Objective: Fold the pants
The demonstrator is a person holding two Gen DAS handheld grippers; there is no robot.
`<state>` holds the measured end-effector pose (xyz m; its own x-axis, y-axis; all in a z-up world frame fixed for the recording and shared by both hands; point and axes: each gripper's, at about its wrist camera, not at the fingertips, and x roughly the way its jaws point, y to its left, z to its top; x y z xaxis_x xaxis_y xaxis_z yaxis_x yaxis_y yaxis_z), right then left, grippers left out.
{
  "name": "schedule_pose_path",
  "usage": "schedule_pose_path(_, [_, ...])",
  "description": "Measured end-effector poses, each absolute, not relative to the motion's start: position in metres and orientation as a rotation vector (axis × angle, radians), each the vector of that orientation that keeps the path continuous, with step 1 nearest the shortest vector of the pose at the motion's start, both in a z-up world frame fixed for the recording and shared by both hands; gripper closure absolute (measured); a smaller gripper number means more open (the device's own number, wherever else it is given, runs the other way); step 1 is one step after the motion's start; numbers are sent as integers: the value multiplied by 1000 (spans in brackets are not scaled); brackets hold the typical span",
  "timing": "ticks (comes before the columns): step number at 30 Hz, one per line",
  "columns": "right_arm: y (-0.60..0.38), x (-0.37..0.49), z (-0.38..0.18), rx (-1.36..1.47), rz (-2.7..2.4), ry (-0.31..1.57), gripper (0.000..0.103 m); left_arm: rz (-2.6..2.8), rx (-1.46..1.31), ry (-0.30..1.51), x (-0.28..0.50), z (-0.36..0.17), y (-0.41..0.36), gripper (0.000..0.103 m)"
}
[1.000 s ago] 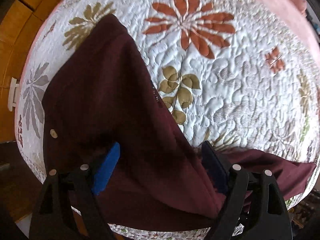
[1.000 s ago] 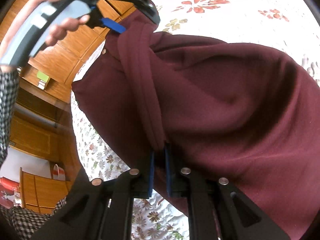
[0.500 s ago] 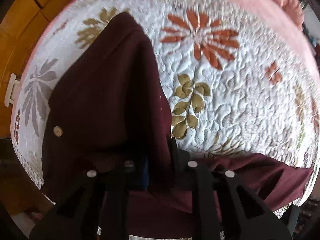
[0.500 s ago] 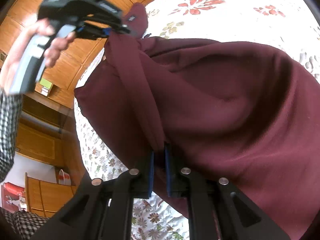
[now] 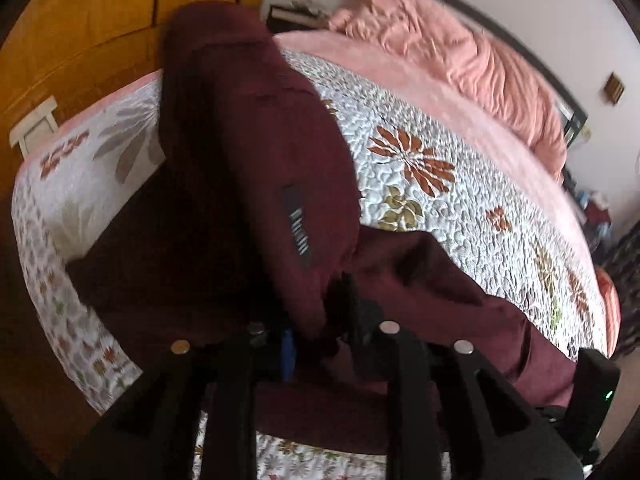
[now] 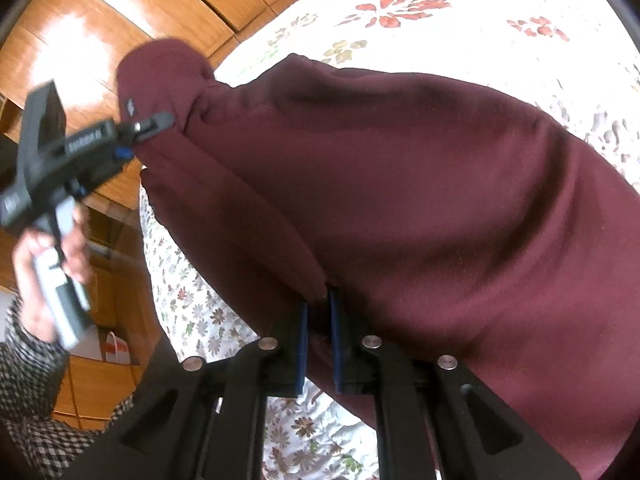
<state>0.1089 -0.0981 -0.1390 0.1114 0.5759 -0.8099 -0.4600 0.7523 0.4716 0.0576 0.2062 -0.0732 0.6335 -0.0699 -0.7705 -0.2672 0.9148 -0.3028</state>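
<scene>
Dark maroon pants (image 5: 240,184) lie partly on the bed, with one end lifted. In the left wrist view my left gripper (image 5: 316,320) has a thick bunch of that cloth between its pads, and its jaws are opening slightly around it. The right wrist view shows the left gripper (image 6: 148,128) raised at the left, in a person's hand (image 6: 48,256). A flap of the pants (image 6: 400,184) stands above its tips. My right gripper (image 6: 318,308) is shut on a fold at the pants' near edge, low over the bed.
The bed carries a white floral quilt (image 5: 440,208), with a crumpled pink blanket (image 5: 440,52) at its far end. Wooden wardrobe doors (image 5: 80,20) stand close along the bed's left side. A checked sleeve (image 6: 36,400) is at lower left.
My left gripper closed on the pants, then swung up and sideways with the cloth, so a tall fold now hangs from it. The right gripper kept still, holding its fold.
</scene>
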Motion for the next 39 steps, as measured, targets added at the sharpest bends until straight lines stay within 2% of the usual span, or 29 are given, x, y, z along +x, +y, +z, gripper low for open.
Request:
schedule_pose_path(1, [-98, 108, -138, 109, 762, 1246, 93, 118, -438, 870, 53, -80, 209, 75])
schedule_pose_path(4, [-98, 106, -137, 102, 751, 1251, 93, 103, -564, 861, 40, -99, 221, 65])
schedule_pose_path(7, [-97, 104, -134, 97, 749, 1251, 88, 54, -688, 876, 34, -114, 232, 46])
schedule_pose_path(11, [-97, 99, -128, 128, 753, 1254, 67, 17, -805, 848, 33, -120, 249, 29])
schedule_pose_path(15, [-104, 89, -112, 96, 700, 1181, 65, -10, -921, 906, 50, -131, 264, 28])
schedule_pose_path(16, [-104, 86, -109, 84, 696, 1165, 64, -16, -939, 909, 54, -134, 267, 29])
schedule_pose_path(17, [-102, 84, -104, 67, 701, 1146, 58, -2, -938, 922, 57, -137, 269, 39])
schedule_pose_path(18, [-98, 82, -100, 49, 716, 1129, 49, 25, -933, 933, 59, -139, 269, 54])
schedule_pose_path(19, [-93, 80, -97, 36, 732, 1117, 46, 38, -931, 933, 59, -140, 270, 58])
schedule_pose_path(21, [-72, 75, -91, -19, 791, 1098, 45, 49, -920, 944, 58, -142, 272, 74])
schedule_pose_path(24, [-38, 77, -90, -95, 841, 1079, 45, 51, -888, 944, 55, -141, 272, 81])
schedule_pose_path(35, [36, 93, -112, -267, 847, 1092, 46, -18, -879, 961, 44, -124, 277, 82])
schedule_pose_path(37, [40, 97, -113, -289, 818, 1092, 66, -21, -876, 964, 46, -122, 277, 82])
schedule_pose_path(38, [40, 100, -113, -303, 801, 1094, 85, -23, -877, 964, 45, -121, 278, 82])
schedule_pose_path(39, [38, 103, -113, -299, 791, 1105, 93, -26, -881, 961, 44, -120, 278, 82])
